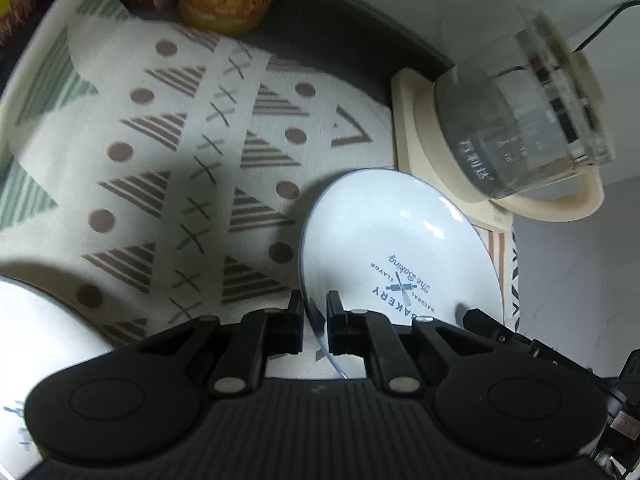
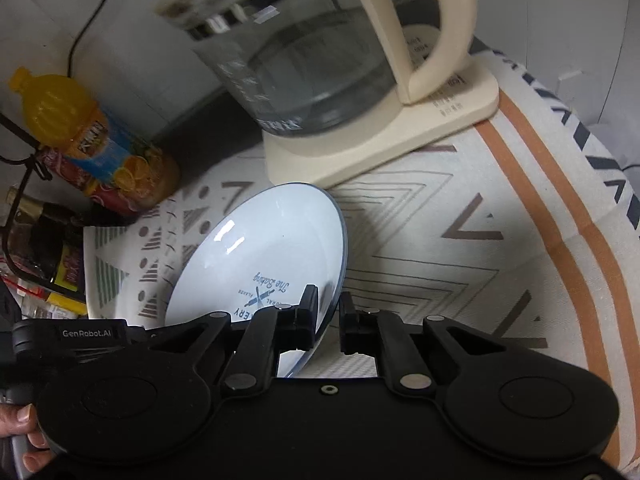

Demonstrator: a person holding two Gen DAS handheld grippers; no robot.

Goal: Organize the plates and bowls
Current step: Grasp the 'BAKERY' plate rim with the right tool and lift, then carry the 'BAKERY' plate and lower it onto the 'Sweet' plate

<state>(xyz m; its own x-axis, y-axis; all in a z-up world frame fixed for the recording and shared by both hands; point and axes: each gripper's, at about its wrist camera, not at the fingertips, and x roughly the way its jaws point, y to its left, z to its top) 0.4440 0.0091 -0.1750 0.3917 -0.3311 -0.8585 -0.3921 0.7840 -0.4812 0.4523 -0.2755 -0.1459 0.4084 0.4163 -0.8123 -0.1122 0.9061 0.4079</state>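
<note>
A white plate (image 1: 384, 236) with a blue rim and a "BAKERY" print is held up off the patterned cloth between both grippers. My left gripper (image 1: 315, 312) is shut on its near left rim. My right gripper (image 2: 329, 312) has its jaws around the plate (image 2: 272, 248) at the opposite rim, close on it. The right gripper's tip shows in the left wrist view (image 1: 480, 320) at the plate's far edge. Part of another white dish (image 1: 36, 336) lies at the lower left.
A glass kettle (image 1: 516, 132) on a cream base stands just behind the plate, also in the right wrist view (image 2: 320, 52). An orange juice bottle (image 2: 92, 136) and other bottles stand at the back left. The patterned tablecloth (image 1: 168, 152) covers the table.
</note>
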